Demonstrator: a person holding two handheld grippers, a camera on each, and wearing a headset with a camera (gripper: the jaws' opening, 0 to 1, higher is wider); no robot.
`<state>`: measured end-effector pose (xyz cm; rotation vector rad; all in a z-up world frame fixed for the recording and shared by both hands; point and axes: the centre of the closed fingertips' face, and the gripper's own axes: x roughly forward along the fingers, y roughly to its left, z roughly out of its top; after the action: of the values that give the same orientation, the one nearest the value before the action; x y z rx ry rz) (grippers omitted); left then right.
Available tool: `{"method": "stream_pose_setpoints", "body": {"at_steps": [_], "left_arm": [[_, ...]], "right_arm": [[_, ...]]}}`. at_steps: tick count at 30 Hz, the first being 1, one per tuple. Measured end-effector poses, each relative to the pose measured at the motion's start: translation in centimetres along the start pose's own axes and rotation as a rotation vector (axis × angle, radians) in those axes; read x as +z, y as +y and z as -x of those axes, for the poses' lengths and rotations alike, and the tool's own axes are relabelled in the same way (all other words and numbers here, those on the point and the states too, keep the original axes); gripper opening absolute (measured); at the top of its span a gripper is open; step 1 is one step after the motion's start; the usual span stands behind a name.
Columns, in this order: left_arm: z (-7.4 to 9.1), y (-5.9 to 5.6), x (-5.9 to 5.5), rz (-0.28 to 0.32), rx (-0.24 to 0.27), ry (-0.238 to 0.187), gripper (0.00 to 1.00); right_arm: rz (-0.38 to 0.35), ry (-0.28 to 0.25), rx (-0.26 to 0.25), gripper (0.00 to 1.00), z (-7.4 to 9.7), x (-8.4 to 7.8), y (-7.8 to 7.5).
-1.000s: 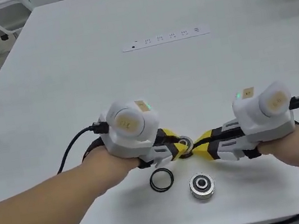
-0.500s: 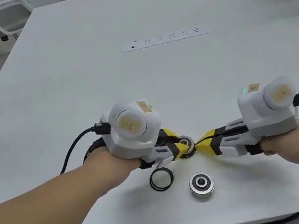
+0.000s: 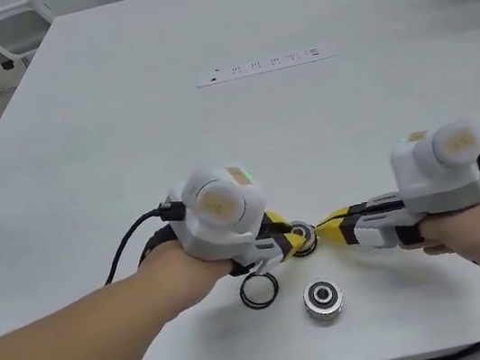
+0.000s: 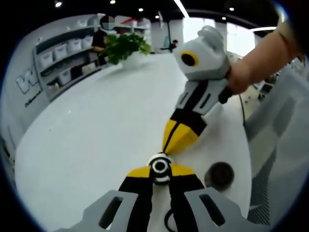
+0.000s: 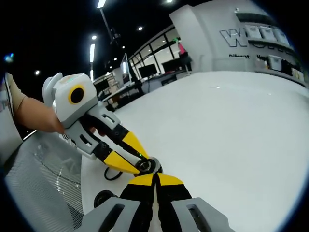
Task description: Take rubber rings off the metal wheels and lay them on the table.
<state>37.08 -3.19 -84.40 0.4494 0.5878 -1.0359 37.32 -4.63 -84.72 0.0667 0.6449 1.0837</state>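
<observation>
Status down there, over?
Left hand-held gripper shut on wheel. Right hand-held gripper shut, tips at wheel. One ring on table, second wheel beside it.

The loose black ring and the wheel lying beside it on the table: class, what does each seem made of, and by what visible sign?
Black ring: probably rubber. It is thin and matte black, with no glint. Wheel: probably metal, perhaps steel. It is silvery and glossy, with bright highlights on its face and rim, and the exact alloy cannot be told from its look.
</observation>
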Motion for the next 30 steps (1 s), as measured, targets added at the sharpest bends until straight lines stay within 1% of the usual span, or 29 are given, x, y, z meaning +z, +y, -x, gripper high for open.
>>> {"method": "stream_pose_setpoints", "body": {"at_steps": [2, 9, 17, 30], "left_arm": [[0.0, 0.0, 0.0, 0.003, 0.004, 0.002, 0.12], [0.0, 0.0, 0.0, 0.009, 0.013, 0.003, 0.12], [0.0, -0.1, 0.0, 0.007, 0.017, 0.004, 0.12], [-0.1, -0.1, 0.0, 0.006, 0.017, 0.001, 0.12]], "right_arm": [[0.007, 0.000, 0.000, 0.00, 0.0, 0.0, 0.2], [-0.035, -0.009, -0.003, 0.00, 0.0, 0.2, 0.3], [-0.051, -0.013, 0.002, 0.00, 0.0, 0.3, 0.6], [-0.050, -0.019, 0.016, 0.00, -0.2, 0.5, 1.1]]}}
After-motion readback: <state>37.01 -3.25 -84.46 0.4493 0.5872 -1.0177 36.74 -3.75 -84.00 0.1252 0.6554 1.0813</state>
